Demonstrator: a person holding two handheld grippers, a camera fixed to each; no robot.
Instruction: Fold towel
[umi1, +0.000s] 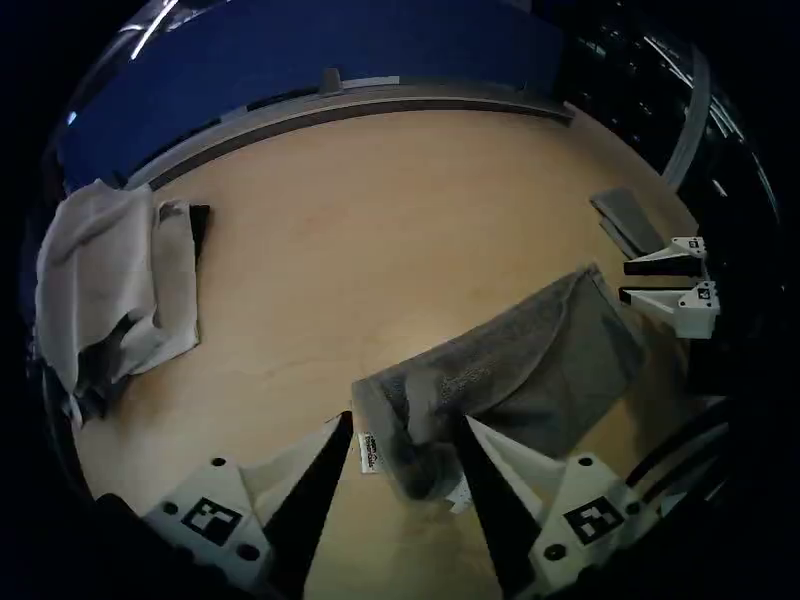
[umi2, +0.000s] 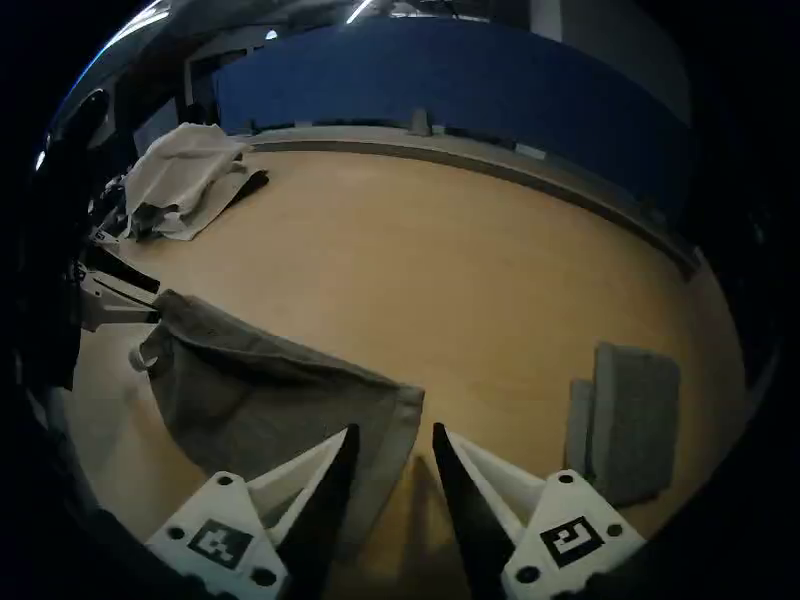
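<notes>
A grey towel (umi1: 530, 360) lies folded on the wooden table (umi1: 380, 230). In the left gripper view one bunched end, with a white label, sits between the fingers of my left gripper (umi1: 408, 420), which stands wide open around it; the left finger is clear of the cloth. Farther right, my right gripper (umi1: 622, 281) points at the towel's other end. In the right gripper view the towel (umi2: 270, 400) stretches from my left gripper (umi2: 140, 295) to a corner just ahead of my right gripper (umi2: 392, 432), which is open with nothing between its tips.
A heap of pale cloths (umi1: 110, 280) (umi2: 190, 175) lies at the table's far left corner. Folded grey towels (umi2: 630, 420) (umi1: 630, 220) lie to the right. A blue partition (umi2: 450, 80) runs along the table's back edge.
</notes>
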